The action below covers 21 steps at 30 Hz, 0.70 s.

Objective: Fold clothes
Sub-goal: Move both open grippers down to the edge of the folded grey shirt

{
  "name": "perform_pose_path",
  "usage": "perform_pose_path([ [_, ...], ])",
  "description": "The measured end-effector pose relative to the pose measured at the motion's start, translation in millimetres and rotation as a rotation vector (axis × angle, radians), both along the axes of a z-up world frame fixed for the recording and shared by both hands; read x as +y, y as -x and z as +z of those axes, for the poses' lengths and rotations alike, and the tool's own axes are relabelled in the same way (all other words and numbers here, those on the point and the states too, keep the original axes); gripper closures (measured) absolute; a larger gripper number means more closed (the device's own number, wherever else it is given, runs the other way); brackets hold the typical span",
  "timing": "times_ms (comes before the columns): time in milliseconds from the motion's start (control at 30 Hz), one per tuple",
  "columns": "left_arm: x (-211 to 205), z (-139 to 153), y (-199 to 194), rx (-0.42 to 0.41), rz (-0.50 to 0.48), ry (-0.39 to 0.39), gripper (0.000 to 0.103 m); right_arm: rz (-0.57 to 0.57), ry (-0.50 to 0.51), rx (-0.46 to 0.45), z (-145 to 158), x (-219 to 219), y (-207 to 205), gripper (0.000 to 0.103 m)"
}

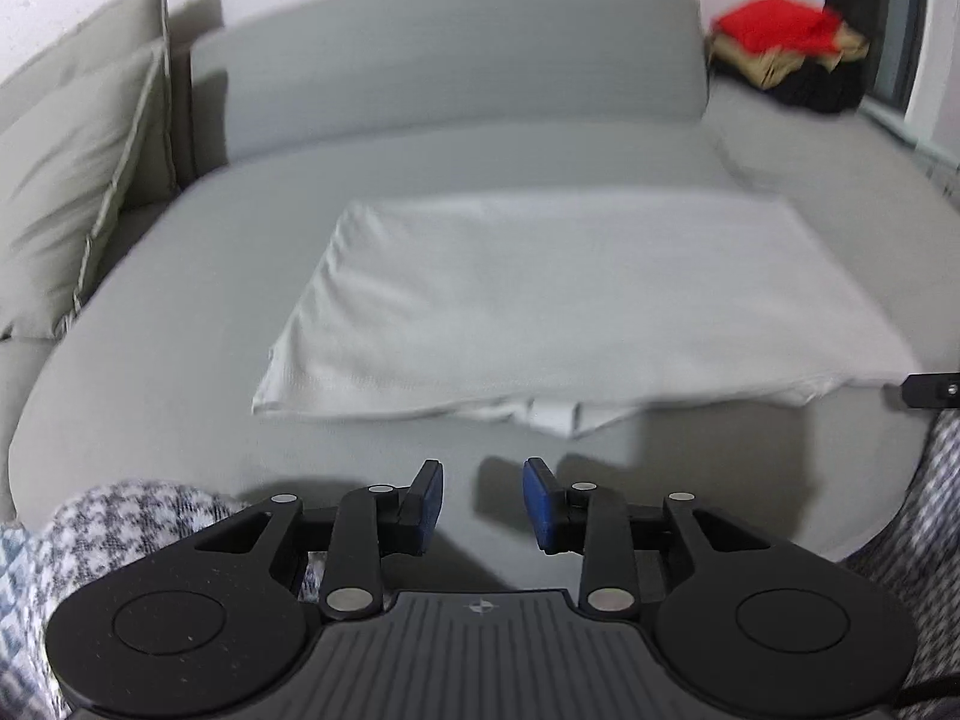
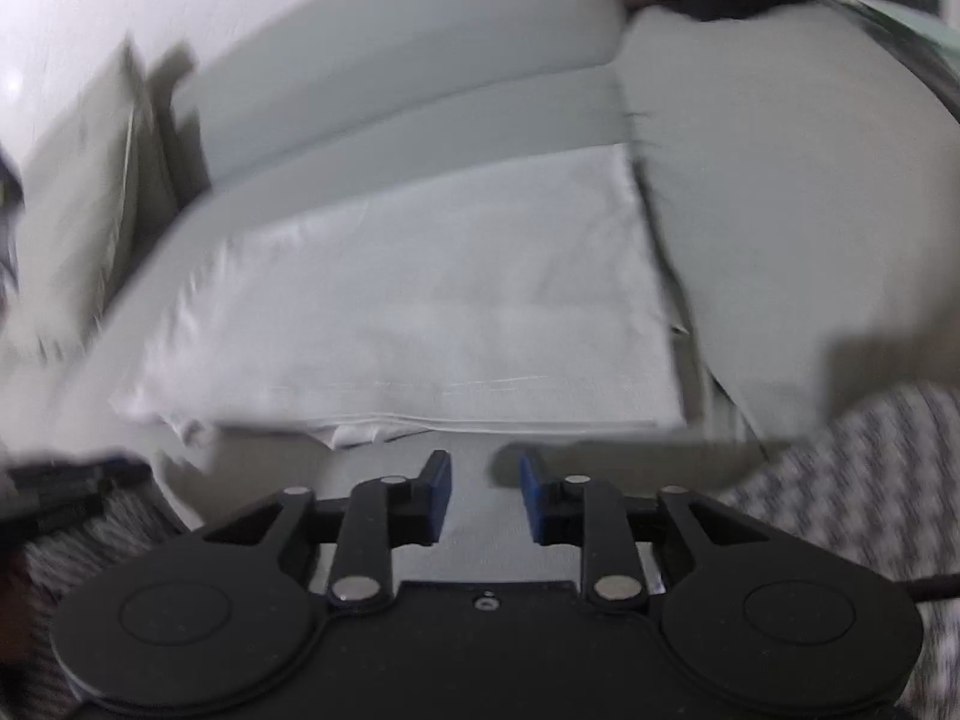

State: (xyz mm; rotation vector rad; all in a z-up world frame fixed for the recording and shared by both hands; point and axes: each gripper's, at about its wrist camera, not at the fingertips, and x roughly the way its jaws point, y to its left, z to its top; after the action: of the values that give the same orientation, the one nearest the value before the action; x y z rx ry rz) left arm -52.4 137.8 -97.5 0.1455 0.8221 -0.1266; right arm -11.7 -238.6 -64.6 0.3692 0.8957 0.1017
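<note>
Our left claw [image 1: 483, 501] and right claw [image 2: 485, 495] both gape empty just short of the folded white cotton garment [image 1: 570, 306] on the grey sofa [image 1: 180, 360].

Your white garment [image 1: 540, 306] lies flat and folded into a broad rectangle across the middle of the left wrist frame. Its left edge slants, and layered folds with a small flap peek out along the near edge at lower centre. In the right wrist frame it [image 2: 420, 312] fills the centre, blurred, its stacked near edges showing.
</note>
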Motion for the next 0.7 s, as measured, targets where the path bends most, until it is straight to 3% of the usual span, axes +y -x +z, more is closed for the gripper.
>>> perform_pose_path([
  [100,-18,-2,-22,-0.035,-0.021,-0.023,0.069,-0.044,-0.058,-0.026,3,-8,4,0.071],
  [133,-24,-3,-29,-0.047,-0.029,-0.031,0.069,-0.045,-0.064,-0.038,4,-8,1,0.078],
  [300,-53,-7,-65,-0.104,-0.064,-0.069,0.067,0.019,-0.025,-0.096,6,22,-43,0.083],
  [400,-60,-22,-64,-0.056,-0.065,-0.101,0.067,0.01,0.041,-0.084,-11,38,-65,0.082],
  [500,-63,-32,-53,-0.015,-0.069,-0.139,0.067,0.004,0.074,-0.046,-21,39,-56,0.085],
  [600,-50,-18,-25,-0.004,-0.078,-0.068,0.065,-0.023,-0.007,-0.001,-10,21,-28,0.082],
  [667,-36,-12,-11,-0.026,-0.044,0.013,0.063,-0.078,-0.123,0.004,-5,0,-11,0.074],
  [700,-30,-10,-7,-0.043,-0.023,0.048,0.062,-0.114,-0.187,-0.02,-3,-11,-2,0.063],
])
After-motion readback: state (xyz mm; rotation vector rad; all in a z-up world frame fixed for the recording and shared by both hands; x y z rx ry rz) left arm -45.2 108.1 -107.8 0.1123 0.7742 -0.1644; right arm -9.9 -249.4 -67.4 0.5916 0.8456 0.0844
